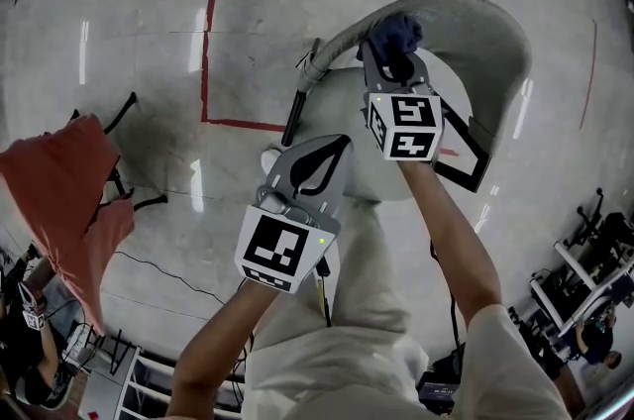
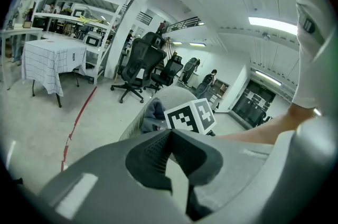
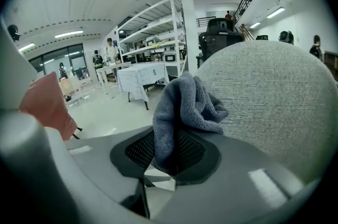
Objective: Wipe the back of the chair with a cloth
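Note:
A chair with a curved grey fabric back [image 1: 485, 32] and a pale seat [image 1: 371, 136] stands in front of me. My right gripper [image 1: 394, 59] is shut on a blue-grey cloth [image 1: 398, 32] and holds it against the top edge of the back. In the right gripper view the cloth [image 3: 185, 104] bunches up out of the jaws beside the chair back [image 3: 274, 101]. My left gripper [image 1: 342, 143] hovers over the near side of the seat, shut and with nothing in it. The left gripper view looks at the chair back [image 2: 177, 95], the cloth [image 2: 153, 112] and the right gripper's marker cube [image 2: 190, 116].
A frame draped in orange-red fabric [image 1: 69, 195] stands at the left. Red tape lines [image 1: 208, 42] mark the floor beyond the chair. Black equipment [image 1: 584, 279] sits at the lower right. Office chairs [image 2: 138, 62], a covered table [image 2: 53, 62] and shelving lie further off.

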The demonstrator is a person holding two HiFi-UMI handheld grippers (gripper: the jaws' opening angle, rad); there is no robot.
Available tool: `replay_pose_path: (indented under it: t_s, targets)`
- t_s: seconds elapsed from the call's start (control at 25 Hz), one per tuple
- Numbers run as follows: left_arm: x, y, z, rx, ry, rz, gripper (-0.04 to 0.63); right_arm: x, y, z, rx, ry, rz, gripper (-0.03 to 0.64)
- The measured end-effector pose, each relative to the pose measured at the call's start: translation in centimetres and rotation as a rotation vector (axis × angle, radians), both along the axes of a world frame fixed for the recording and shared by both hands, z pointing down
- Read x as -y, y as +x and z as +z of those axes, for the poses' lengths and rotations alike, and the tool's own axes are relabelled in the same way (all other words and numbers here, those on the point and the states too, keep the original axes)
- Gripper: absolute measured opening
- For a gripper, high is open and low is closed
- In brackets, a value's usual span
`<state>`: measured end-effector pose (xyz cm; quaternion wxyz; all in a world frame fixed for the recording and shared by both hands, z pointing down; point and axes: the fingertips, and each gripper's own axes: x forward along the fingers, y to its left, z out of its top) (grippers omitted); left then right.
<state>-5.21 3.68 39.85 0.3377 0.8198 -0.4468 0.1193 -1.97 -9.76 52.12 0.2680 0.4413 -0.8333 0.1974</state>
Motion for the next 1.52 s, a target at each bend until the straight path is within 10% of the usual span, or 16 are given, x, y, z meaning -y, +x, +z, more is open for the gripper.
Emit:
replay_pose_path:
  t_s: [0.72, 1.16, 1.52]
  targets:
    - [-2.7, 1.6, -0.2, 0.016, 0.005, 0.065, 0.0, -4.9, 1.6, -2.6, 0.008, 0.066, -0.111, 0.107]
    - [-3.2, 4.8, -0.6, 0.018, 0.013, 0.158, 0.0, -8.0, 9.3, -3.0, -0.019, 0.082, 0.06, 0.107]
    - [-3.2, 7.4, -0.2, 0.017, 0.006, 0.219, 0.0, -10.0, 18.3, -2.5, -0.048, 0.1, 0.413, 0.104]
